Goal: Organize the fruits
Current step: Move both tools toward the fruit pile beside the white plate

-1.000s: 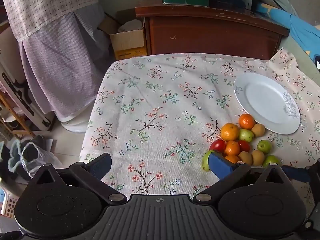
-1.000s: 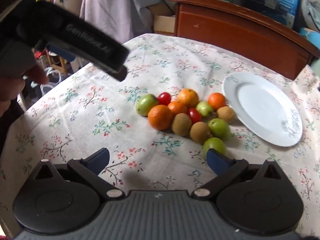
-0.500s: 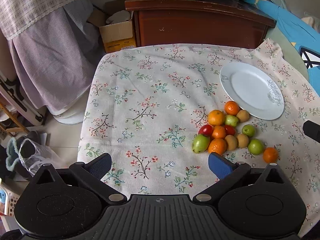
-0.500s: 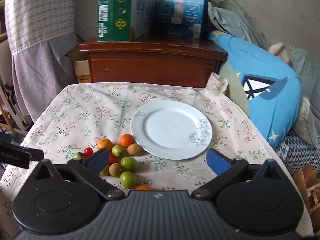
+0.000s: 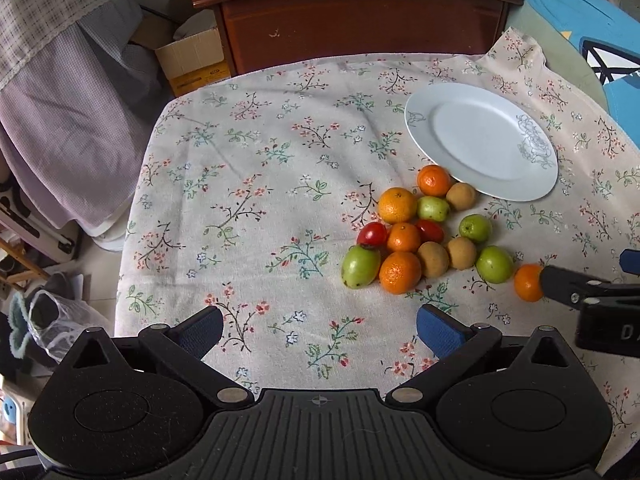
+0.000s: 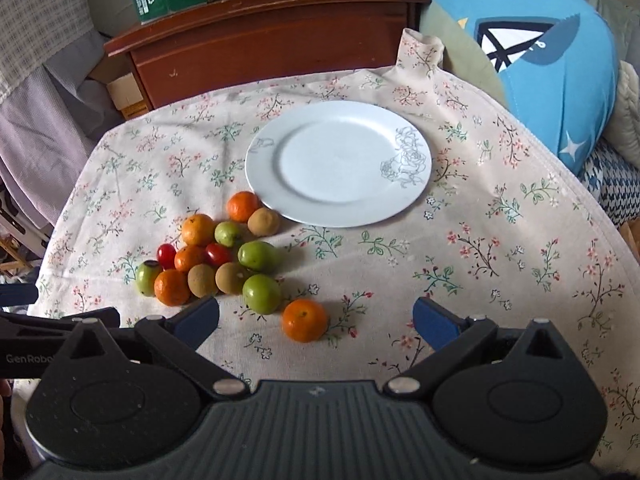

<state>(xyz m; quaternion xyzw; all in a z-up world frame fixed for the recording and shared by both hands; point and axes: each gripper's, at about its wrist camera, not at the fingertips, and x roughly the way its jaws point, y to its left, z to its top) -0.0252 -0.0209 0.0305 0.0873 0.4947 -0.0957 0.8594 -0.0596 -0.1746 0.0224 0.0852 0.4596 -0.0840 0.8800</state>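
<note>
On the floral tablecloth, a small orange mandarin sits between the right gripper's wide-spread fingers (untouched); the left gripper gapes empty.

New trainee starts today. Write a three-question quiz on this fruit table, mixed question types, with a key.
1. True or false: the white plate already holds fruit.
2. Multiple choice: the lone orange apart from the fruit pile lies nearest to A) the right gripper, B) the wooden cabinet, C) the blue cushion.
3. Fill in: both the right gripper and the left gripper have jaws that are ____.

Key: 1 false; 2 A; 3 open.
</note>
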